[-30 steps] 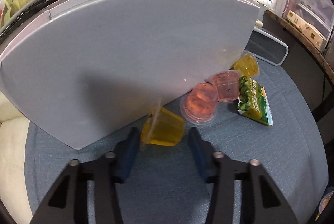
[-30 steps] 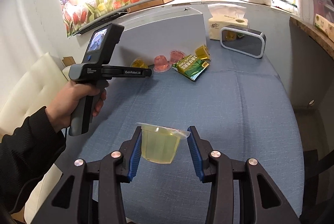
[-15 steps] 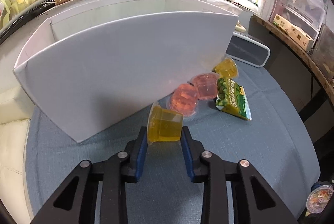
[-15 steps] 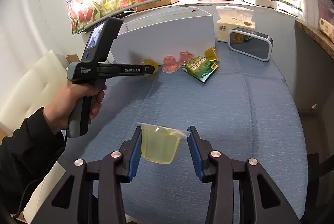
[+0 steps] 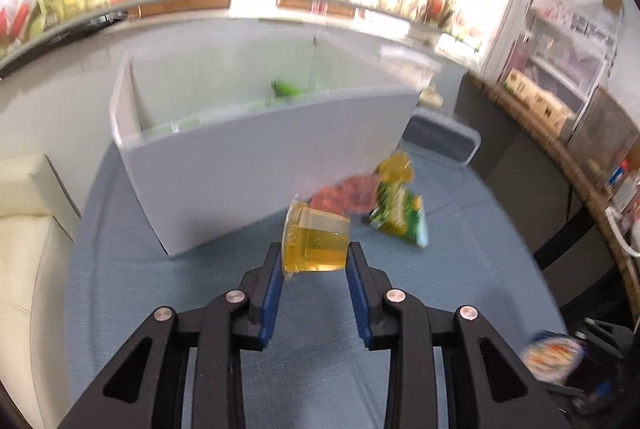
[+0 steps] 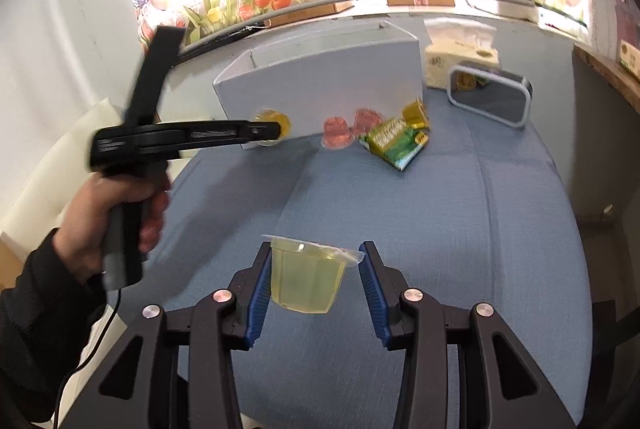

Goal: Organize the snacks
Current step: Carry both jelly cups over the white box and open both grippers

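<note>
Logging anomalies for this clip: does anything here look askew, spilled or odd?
Nothing is spilled. The orange jelly cup in the left tool is held tipped on its side, lid facing left. The pale yellow jelly cup in the right tool sits upright. The green snack packet lies crumpled against the white box.

Jelly cups (image 6: 352,127) and packet (image 6: 394,143) before box (image 6: 320,85).

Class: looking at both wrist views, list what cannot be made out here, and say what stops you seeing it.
- Contents of the white box: left wrist view, front wall hides all but a green blur.
- Red jelly cups: left wrist view, motion blur.
- Green packet print: right wrist view, too small.
- Box interior: right wrist view, wall hides it.
</note>
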A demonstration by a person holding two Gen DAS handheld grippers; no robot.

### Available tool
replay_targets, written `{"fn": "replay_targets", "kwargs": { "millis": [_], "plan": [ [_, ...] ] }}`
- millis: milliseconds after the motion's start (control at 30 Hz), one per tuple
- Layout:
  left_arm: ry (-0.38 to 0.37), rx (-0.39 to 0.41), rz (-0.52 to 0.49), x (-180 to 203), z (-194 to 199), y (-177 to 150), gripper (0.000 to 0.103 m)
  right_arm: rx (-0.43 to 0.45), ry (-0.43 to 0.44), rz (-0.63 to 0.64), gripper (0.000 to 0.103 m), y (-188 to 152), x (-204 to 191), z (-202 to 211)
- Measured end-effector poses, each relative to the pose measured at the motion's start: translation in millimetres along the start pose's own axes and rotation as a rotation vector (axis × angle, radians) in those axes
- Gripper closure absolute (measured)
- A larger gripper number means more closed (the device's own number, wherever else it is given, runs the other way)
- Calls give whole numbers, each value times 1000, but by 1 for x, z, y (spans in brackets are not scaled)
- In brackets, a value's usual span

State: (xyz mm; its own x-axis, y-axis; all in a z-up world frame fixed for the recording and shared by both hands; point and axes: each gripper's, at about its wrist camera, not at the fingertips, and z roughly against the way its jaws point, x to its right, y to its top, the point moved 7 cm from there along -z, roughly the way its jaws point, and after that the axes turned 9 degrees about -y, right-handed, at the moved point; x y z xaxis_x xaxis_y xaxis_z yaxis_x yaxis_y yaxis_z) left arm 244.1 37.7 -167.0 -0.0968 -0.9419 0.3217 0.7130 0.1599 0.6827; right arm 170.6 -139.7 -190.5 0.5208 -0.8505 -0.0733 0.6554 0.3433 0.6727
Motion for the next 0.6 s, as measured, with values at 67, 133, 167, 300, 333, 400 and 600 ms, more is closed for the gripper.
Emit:
{"fn": "replay_targets", "kwargs": {
  "millis": [67, 133, 167, 300, 333, 400, 600],
  "plan": [
    [-1, 46, -10, 6, 19, 17, 68, 18, 5, 14, 57, 18, 0, -3],
    [-12, 90, 4, 7, 40, 38, 68, 42, 15, 25, 57, 45, 0, -9],
    [-11, 103, 8, 5, 45, 46, 68, 55, 15, 30, 57, 57, 0, -11],
    [-16, 163, 15, -4, 58, 86, 68, 105, 52, 10, 57, 125, 2, -32],
    [-19, 173, 19, -8, 58, 95, 68, 104, 63, 0, 57, 141, 2, -41],
    [-20, 177, 30, -16, 55, 107, 68, 111, 78, -5, 57, 174, 1, -60],
    [-20, 135, 54, -38, 26, 125, 68, 78, 38, 33, 57, 241, 5, -126]
  ]
}}
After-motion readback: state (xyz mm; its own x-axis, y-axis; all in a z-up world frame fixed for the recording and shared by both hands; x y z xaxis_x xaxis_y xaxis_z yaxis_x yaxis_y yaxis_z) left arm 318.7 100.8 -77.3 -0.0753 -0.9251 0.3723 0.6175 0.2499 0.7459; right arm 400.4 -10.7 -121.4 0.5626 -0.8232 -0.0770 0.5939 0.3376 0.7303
